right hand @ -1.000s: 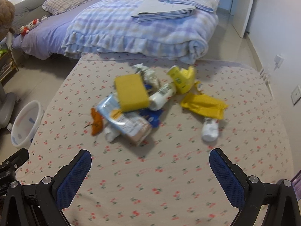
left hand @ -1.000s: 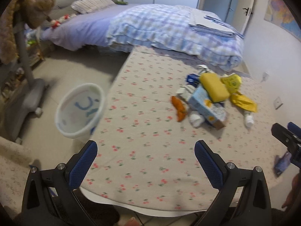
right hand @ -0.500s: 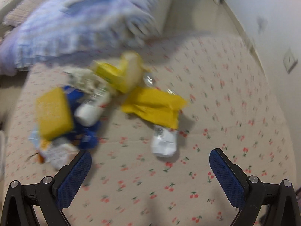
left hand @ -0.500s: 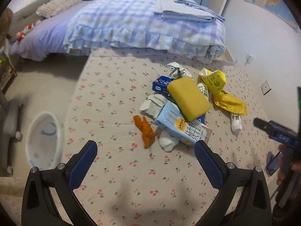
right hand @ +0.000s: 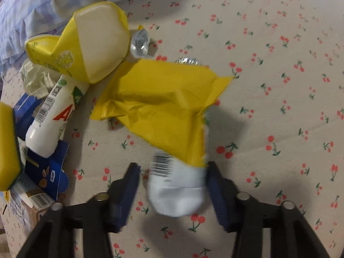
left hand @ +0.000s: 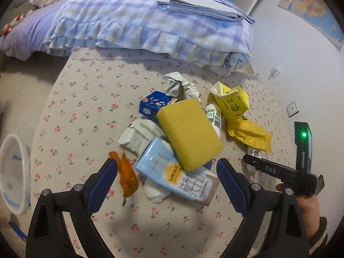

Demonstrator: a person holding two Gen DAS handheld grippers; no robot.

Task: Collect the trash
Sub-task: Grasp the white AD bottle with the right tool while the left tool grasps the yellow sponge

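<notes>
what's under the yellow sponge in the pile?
The yellow sponge lies on a light blue carton and a blue box. Whatever lies beneath its middle is covered.

Cherry-print table (left hand: 86, 111) — trash pile (left hand: 185, 137) on it — small white bottle (right hand: 178, 191)

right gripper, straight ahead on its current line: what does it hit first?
Probably the small white bottle: it already lies between the closing jaws of the right gripper, partly under the yellow wrapper. Then the tablecloth.

Left hand-held gripper (left hand: 166, 173), jaws closing, hovers over a pale blue milk carton (left hand: 174, 172) and yellow rectangular sponge (left hand: 189, 133) heaped on the cherry-print tabletop (left hand: 86, 111), white plastic bin (left hand: 13, 172) alongside
</notes>
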